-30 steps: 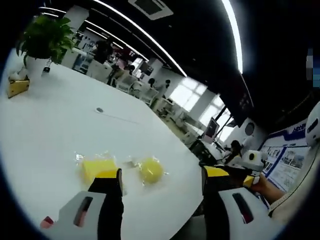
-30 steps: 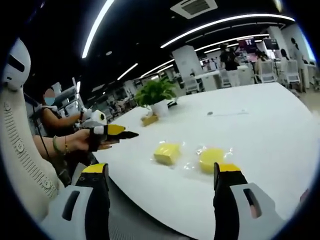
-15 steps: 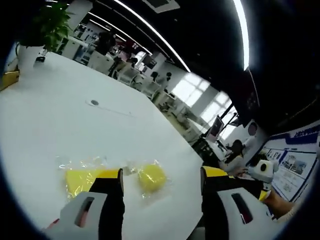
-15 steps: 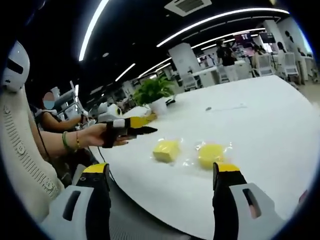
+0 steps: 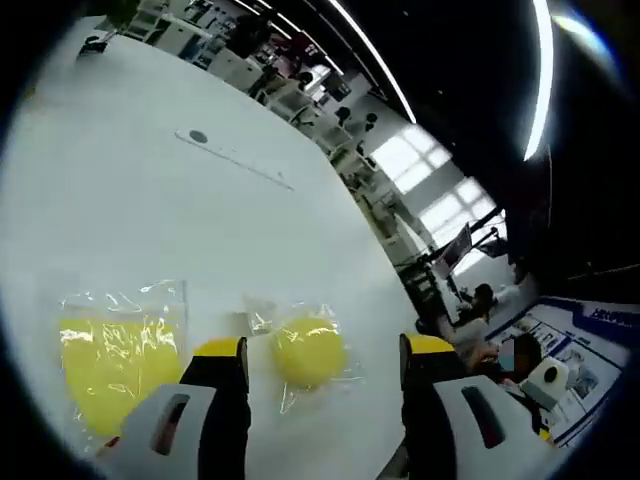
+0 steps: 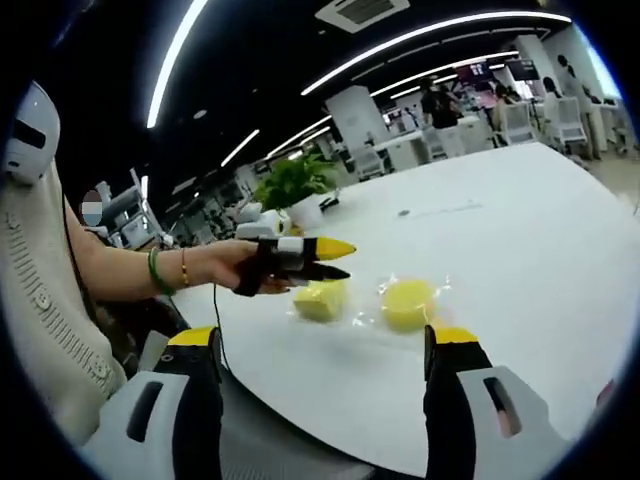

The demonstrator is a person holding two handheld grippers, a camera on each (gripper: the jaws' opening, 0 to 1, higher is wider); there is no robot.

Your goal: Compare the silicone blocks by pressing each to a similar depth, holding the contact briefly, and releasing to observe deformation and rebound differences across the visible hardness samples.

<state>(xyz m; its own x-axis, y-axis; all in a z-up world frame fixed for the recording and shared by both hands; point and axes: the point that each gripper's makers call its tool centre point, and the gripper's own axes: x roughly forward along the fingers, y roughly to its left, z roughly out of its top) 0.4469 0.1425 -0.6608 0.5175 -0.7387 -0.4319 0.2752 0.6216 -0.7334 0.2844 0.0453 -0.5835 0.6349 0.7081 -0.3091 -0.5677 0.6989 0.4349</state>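
Two soft yellow things in clear bags lay side by side on the big white surface, so each could be pushed in turn. The square yellow block lay flat. The round yellow block had no long side. The left tongs were spread wide above the round one. The right tongs were wide too, waiting back, holding nothing.
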